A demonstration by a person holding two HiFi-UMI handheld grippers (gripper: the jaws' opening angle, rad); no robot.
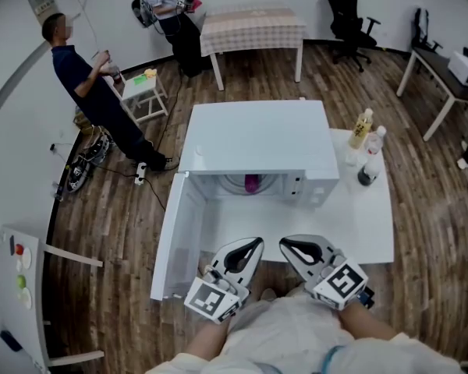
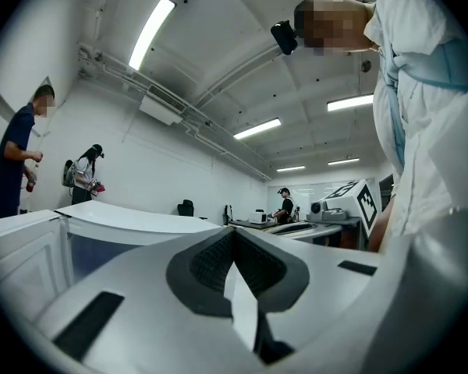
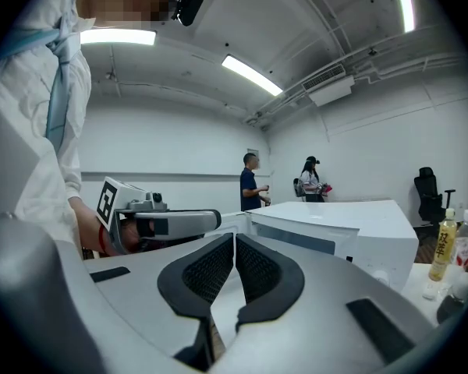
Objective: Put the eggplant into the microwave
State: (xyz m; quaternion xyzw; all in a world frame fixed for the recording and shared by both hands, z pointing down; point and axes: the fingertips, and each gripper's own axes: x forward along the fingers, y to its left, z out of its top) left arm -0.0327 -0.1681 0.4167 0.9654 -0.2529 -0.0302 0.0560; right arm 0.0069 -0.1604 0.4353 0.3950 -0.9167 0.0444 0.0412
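A purple eggplant (image 1: 252, 183) lies inside the white microwave (image 1: 257, 142), whose door (image 1: 171, 240) hangs wide open to the left. My left gripper (image 1: 253, 245) and right gripper (image 1: 287, 245) are close to my body, side by side in front of the microwave's opening and well short of it. Both point level. In the left gripper view the left gripper (image 2: 234, 236) is shut with nothing between its pads. The right gripper (image 3: 234, 240) is likewise shut and empty in the right gripper view, where the left gripper (image 3: 156, 224) shows beside it.
The microwave stands on a white table (image 1: 366, 224). Bottles (image 1: 362, 128) stand at its right. A checkered table (image 1: 252, 28), an office chair (image 1: 351, 23), a desk (image 1: 444, 72) and two people (image 1: 93, 92) are farther back on the wood floor.
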